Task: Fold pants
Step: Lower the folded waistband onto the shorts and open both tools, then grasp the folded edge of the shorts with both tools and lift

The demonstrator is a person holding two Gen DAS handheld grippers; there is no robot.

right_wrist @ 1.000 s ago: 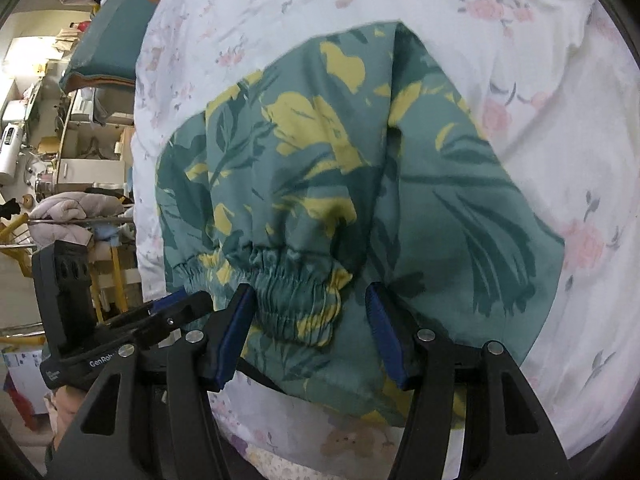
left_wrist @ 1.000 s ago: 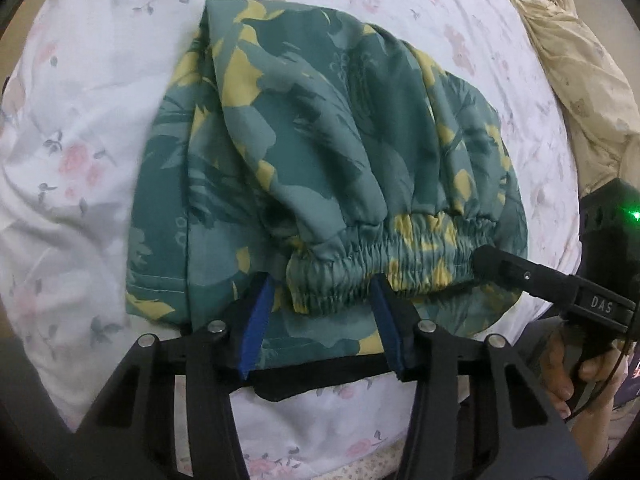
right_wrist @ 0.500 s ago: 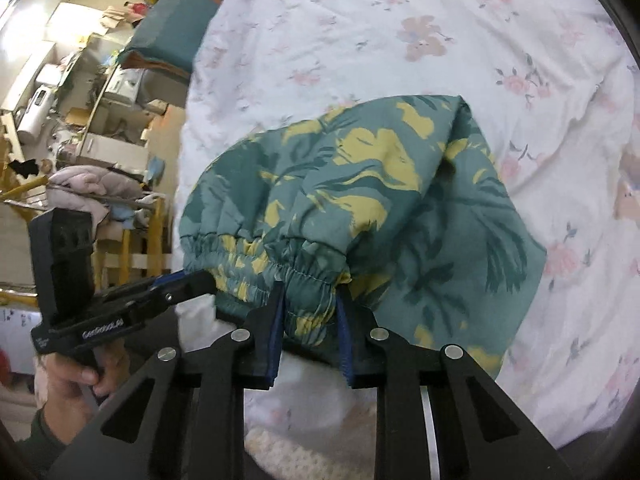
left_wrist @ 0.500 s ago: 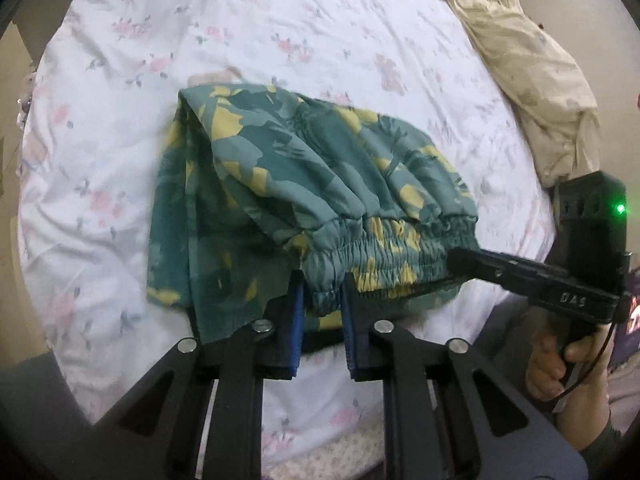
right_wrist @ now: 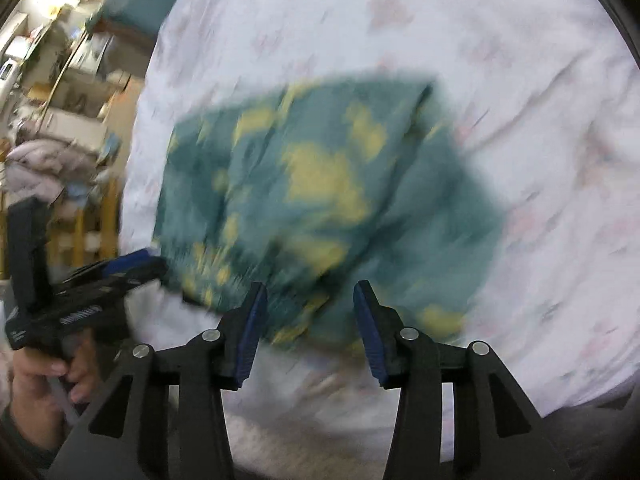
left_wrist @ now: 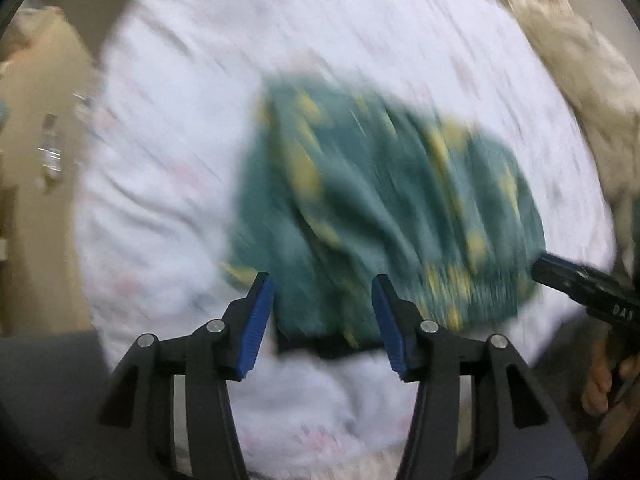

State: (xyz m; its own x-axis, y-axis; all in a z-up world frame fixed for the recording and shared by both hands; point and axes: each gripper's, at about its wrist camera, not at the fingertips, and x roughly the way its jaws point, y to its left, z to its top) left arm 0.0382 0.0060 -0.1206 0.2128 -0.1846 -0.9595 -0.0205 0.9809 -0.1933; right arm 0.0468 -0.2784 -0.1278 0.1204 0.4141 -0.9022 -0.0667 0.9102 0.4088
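On the flowered bed (left_wrist: 168,184), we have just let go: both the left hand-held gripper (left_wrist: 323,322) and the right hand-held gripper (right_wrist: 310,330) gape empty, and the folded pants (left_wrist: 384,216) lie released.

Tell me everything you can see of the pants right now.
The pants are thin teal-green cloth with yellow blotches, blurred by motion in both views. They lie in a folded bundle on the white flowered bedsheet, with a gathered edge that looks like an elastic waistband nearest the cameras. The left claw and right claw are open at that near edge, gripping nothing. Whether their fingers touch the cloth is unclear.
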